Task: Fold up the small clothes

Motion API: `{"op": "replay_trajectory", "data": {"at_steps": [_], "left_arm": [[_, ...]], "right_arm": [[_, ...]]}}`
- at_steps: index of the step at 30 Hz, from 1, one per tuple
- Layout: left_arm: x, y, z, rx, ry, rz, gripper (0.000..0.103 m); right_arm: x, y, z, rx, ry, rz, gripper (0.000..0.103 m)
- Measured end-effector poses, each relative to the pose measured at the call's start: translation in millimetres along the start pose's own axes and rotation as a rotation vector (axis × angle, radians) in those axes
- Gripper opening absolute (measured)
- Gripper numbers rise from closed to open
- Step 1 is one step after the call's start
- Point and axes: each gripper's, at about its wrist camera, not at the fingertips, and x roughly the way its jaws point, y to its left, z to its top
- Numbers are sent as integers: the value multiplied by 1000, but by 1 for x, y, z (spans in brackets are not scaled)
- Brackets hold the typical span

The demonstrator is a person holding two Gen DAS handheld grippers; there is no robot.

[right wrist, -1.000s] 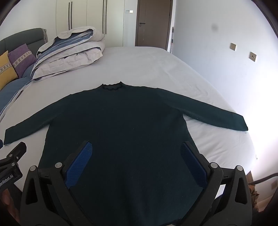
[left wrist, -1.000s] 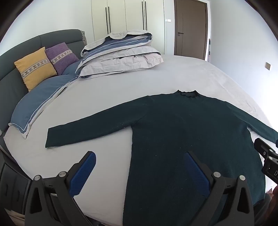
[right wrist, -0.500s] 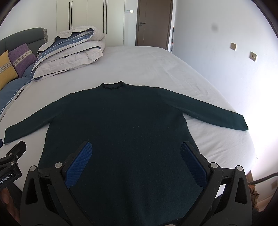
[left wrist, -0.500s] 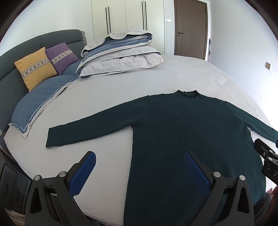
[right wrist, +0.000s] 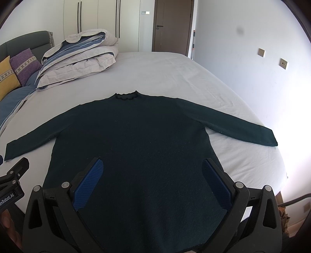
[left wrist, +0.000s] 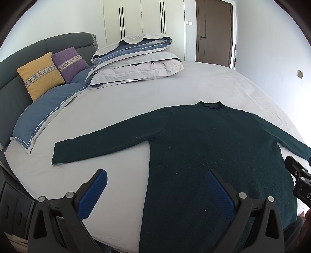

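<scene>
Sweater (right wrist: 136, 146) flat on bed (right wrist: 165, 74), left gripper (left wrist: 155, 186) and right gripper (right wrist: 153, 175) both spread, partial lettering "enRobot.AI".

**Sweater flat across the bed, bedding stacked behind it**

The sweater (right wrist: 136, 148) lies flat on the bed (right wrist: 165, 74), collar toward the far side, hem toward the near edge, one sleeve stretched out to each side. Behind it and to the left, a folded duvet (left wrist: 136, 60) sits on the bed. Left of the duvet, two cushions (left wrist: 52, 72) lean side by side against the headboard (left wrist: 58, 42), with a pillow (left wrist: 46, 111) lying in front of them. A wardrobe (left wrist: 143, 17) and a door (left wrist: 213, 31) stand beyond the bed.

The left tongs (left wrist: 155, 186) hover over the sweater's left side edge, the right tongs (right wrist: 152, 175) above its lower body; both gape wide, touching nothing.
</scene>
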Motion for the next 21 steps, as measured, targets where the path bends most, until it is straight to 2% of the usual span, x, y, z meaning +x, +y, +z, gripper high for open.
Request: {"op": "replay_trajectory", "data": {"at_steps": [21], "left_arm": [[0,2,-2,-4,2,2,103]], "right_arm": [[-2,1,-3,-1,2,3,103]]}}
